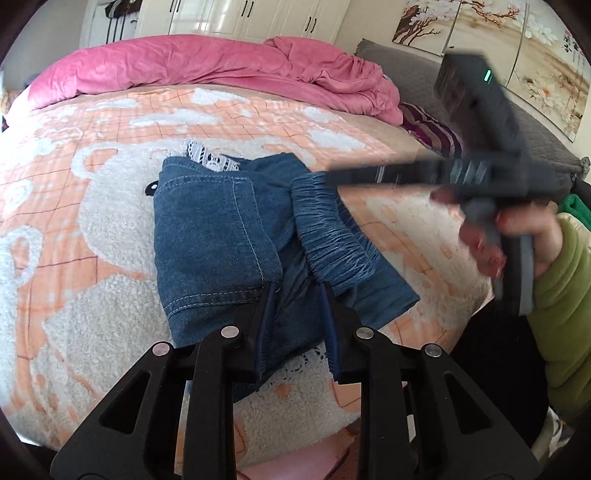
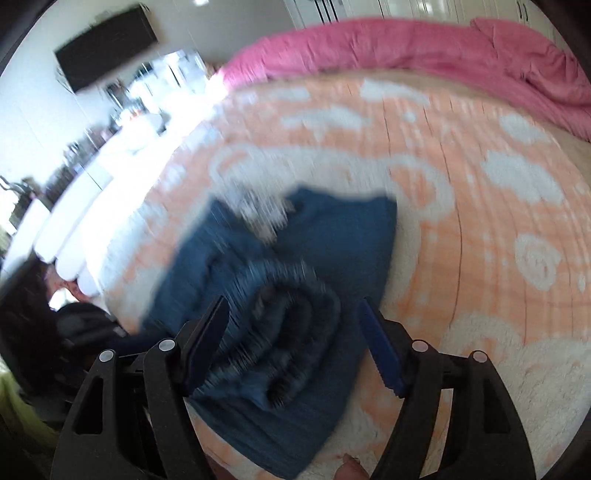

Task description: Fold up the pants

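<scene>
Blue denim pants (image 1: 207, 236) lie in a loose folded bundle on the orange-and-white fleece blanket (image 1: 92, 184). Their gathered elastic waistband (image 1: 332, 229) faces right, and white lace trim (image 1: 207, 155) shows at the far end. My left gripper (image 1: 299, 295) sits at the near edge of the bundle, with its jaws closed on a fold of denim. My right gripper (image 2: 293, 317) hovers open over the waistband (image 2: 288, 317), which lies between and below its fingers. That view is blurred. In the left wrist view, a hand (image 1: 524, 240) in a green sleeve holds the right gripper's handle.
A crumpled pink duvet (image 1: 221, 66) lies along the far side of the bed, with a striped pillow (image 1: 432, 129) and a grey headboard (image 1: 535, 122) to the right. White wardrobes (image 1: 240, 18) stand behind. The bed's near edge (image 1: 295, 458) lies just below my left gripper.
</scene>
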The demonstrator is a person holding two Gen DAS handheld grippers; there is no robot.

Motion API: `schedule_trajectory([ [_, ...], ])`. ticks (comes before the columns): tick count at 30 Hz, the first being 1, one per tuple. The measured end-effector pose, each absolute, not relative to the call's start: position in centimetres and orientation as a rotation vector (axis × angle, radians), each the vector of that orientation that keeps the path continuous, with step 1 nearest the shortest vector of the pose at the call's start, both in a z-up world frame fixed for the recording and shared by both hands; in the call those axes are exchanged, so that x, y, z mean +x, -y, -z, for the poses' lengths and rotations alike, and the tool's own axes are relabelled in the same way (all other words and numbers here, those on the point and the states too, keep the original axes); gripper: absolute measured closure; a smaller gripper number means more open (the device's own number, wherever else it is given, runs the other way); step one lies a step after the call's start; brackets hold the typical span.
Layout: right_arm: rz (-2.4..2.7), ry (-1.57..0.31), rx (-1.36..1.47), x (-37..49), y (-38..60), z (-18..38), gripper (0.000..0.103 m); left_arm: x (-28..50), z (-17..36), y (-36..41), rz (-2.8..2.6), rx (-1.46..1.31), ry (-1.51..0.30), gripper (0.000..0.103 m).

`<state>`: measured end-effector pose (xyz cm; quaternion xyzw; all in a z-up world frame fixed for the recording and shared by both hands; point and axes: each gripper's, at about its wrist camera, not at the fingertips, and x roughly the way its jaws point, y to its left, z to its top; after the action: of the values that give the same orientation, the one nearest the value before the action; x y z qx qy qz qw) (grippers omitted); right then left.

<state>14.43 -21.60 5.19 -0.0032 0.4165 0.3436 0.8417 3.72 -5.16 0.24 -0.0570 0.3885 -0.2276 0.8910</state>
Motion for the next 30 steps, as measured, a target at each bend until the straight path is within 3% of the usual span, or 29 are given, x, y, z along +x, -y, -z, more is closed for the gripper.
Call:
schedule_trajectory([
  [3, -0.788, -0.867, -0.014, 15.8, 19.8, -6.9, 0.032, 3.3, -0.2, 4.9, 0.486, -0.121, -0.822, 0.085],
  [5, -0.821, -0.908, -0.071, 17.2, 17.5, -6.7, 0.042, 3.1, -0.1, 4.9, 0.493, -0.115, -0.838, 0.085],
  [7, -0.853, -0.980, -0.096, 18.6, 15.5, -5.6, 0.059, 3.0, -0.1, 5.0, 0.500, -0.110, -0.845, 0.085],
  [8, -0.850, -1.012, -0.110, 19.4, 14.5, -5.1, 0.062, 2.9, 0.0, 5.0, 0.502, -0.108, -0.850, 0.085],
  [15, -0.880, -1.127, -0.257, 20.0, 10.4, -1.5, 0.063, 2.6, 0.2, 4.3, 0.500, -0.135, -0.855, 0.085],
  [19, -0.883, -1.085, -0.320, 18.2, 10.2, -1.3, 0.065, 2.4, 0.1, 4.0, 0.498, -0.147, -0.858, 0.085],
  [20, -0.876, -1.060, -0.347, 17.6, 10.1, -1.3, 0.069, 2.4, 0.2, 4.0, 0.496, -0.147, -0.858, 0.085],
  [21, -0.881, -1.046, -0.362, 17.1, 9.8, -1.3, 0.087, 2.5, 0.2, 4.0, 0.493, -0.143, -0.858, 0.085],
  [22, -0.855, -1.016, -0.384, 16.7, 9.5, -1.5, 0.092, 2.6, 0.2, 4.1, 0.489, -0.140, -0.858, 0.085],
  [30, -0.754, -0.914, -0.396, 18.9, 8.1, -3.4, 0.098, 2.5, 0.1, 3.9, 0.464, -0.156, -0.855, 0.085],
])
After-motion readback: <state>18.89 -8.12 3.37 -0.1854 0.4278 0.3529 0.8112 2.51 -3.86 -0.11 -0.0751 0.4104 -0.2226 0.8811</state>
